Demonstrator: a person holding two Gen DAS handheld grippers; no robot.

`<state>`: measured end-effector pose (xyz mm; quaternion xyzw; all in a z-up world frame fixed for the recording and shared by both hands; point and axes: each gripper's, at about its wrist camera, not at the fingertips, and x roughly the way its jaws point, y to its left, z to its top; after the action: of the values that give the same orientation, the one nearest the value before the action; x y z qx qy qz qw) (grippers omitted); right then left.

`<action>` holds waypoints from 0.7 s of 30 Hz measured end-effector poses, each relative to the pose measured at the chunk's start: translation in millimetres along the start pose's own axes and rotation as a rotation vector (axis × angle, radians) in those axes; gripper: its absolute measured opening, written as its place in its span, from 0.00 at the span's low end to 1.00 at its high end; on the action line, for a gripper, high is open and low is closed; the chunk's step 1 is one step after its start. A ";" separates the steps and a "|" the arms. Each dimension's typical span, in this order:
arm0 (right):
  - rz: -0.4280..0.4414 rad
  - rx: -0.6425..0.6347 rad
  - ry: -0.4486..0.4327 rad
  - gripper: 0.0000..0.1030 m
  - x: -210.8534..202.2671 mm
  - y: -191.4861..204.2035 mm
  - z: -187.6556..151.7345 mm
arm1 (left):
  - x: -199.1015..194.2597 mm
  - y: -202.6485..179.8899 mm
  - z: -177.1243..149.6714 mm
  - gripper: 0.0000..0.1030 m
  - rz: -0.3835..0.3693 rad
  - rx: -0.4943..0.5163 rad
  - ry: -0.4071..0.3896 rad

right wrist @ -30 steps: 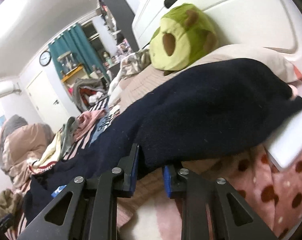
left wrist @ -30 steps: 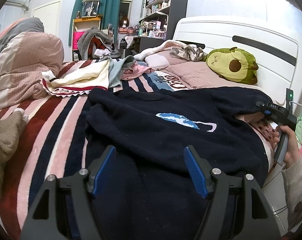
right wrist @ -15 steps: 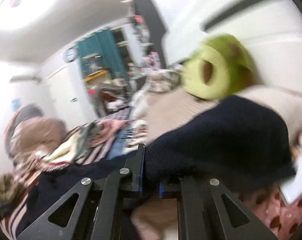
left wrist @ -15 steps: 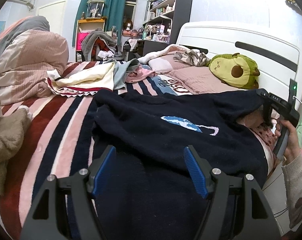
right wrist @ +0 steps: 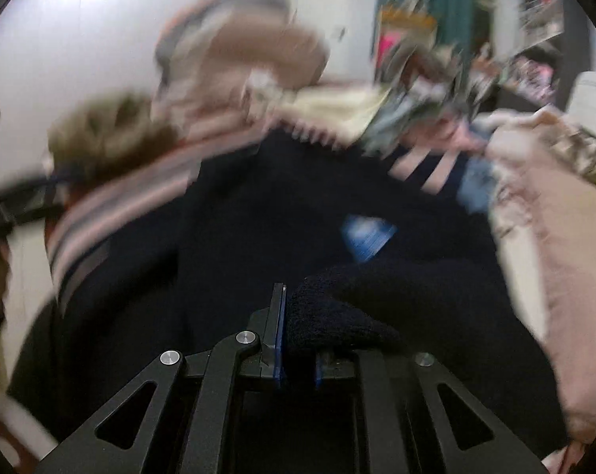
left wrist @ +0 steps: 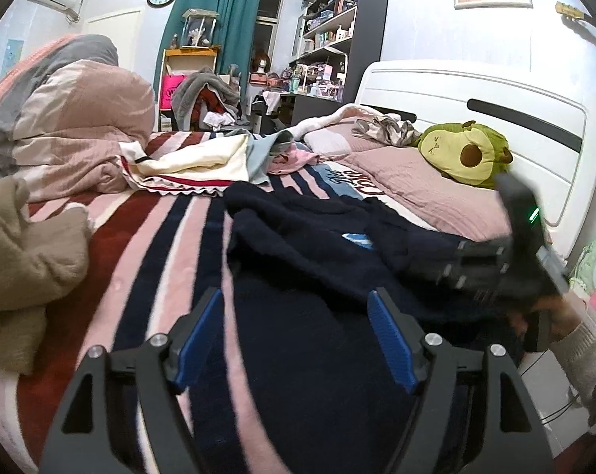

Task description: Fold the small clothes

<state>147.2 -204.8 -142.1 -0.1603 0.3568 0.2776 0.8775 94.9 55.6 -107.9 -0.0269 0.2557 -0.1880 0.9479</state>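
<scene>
A navy fleece sweater (left wrist: 298, 245) with a small blue patch (left wrist: 357, 239) lies spread on the striped blanket (left wrist: 148, 245). My left gripper (left wrist: 294, 296) hovers over its near part, jaws wide and opening, pads off the cloth. My right gripper (left wrist: 456, 272) shows blurred at the right, carrying a fold of the sweater over its body. In the right wrist view, the right gripper (right wrist: 296, 335) pinches a thick navy fold (right wrist: 329, 316). Its jaws ease open slightly with the cloth still between them. The fold hides the right fingertip. The sweater (right wrist: 258, 217) and patch (right wrist: 367, 237) lie below, blurred.
A green avocado plush (left wrist: 466, 154) rests on the pink pillow by the white headboard (left wrist: 495, 102). A cream garment (left wrist: 195, 162) and other clothes lie beyond the sweater. A pink quilt heap (left wrist: 68, 126) and tan fuzzy garment (left wrist: 25, 260) sit left. A sleeved hand (left wrist: 574, 335) holds the right gripper.
The right gripper has rolled and swung from the bed's right edge leftward over the sweater, dragging the gripped edge with it. The left gripper has shifted a little, jaws slightly wider.
</scene>
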 end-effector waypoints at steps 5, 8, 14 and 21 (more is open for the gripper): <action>0.007 -0.002 0.055 0.27 9.6 5.0 -17.2 | -3.0 7.0 -4.1 0.70 0.006 -0.007 0.002; 0.042 0.044 0.030 0.35 -16.9 -1.0 -21.8 | -3.1 7.7 -3.5 0.70 0.007 -0.015 -0.001; 0.009 0.164 -0.058 0.42 -84.3 -14.4 -41.0 | -3.5 2.5 -1.6 0.70 0.003 -0.013 -0.003; -0.278 0.453 -0.089 0.67 -117.4 -98.4 -83.6 | -0.6 -4.6 0.7 0.70 0.003 -0.020 0.007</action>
<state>92.2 -366.8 -108.0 0.0050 0.3456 0.0744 0.9354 93.1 51.5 -106.3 -0.0351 0.2609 -0.1840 0.9470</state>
